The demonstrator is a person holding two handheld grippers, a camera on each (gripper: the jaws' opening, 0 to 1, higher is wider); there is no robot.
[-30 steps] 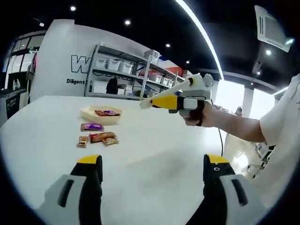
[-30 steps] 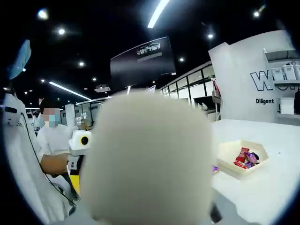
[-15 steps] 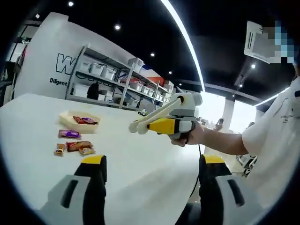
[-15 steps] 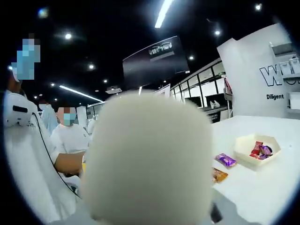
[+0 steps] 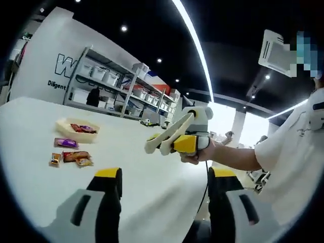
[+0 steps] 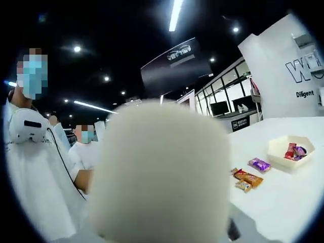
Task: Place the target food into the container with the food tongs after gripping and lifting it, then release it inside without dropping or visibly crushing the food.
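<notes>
Cream plastic food tongs: right hand-held gripper is pinching them, ready for pickup. Left hand-held gripper is hanging spread, idle. Wrapped snack packets and shallow cream tray container are lying well ahead on white worktop.

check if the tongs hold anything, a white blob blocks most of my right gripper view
Observer: No. In the left gripper view the tongs stick out of the right gripper above the table, and their tips are empty.
Operator: and my other hand
Observer: The left gripper is open, with nothing between its jaws.
</notes>
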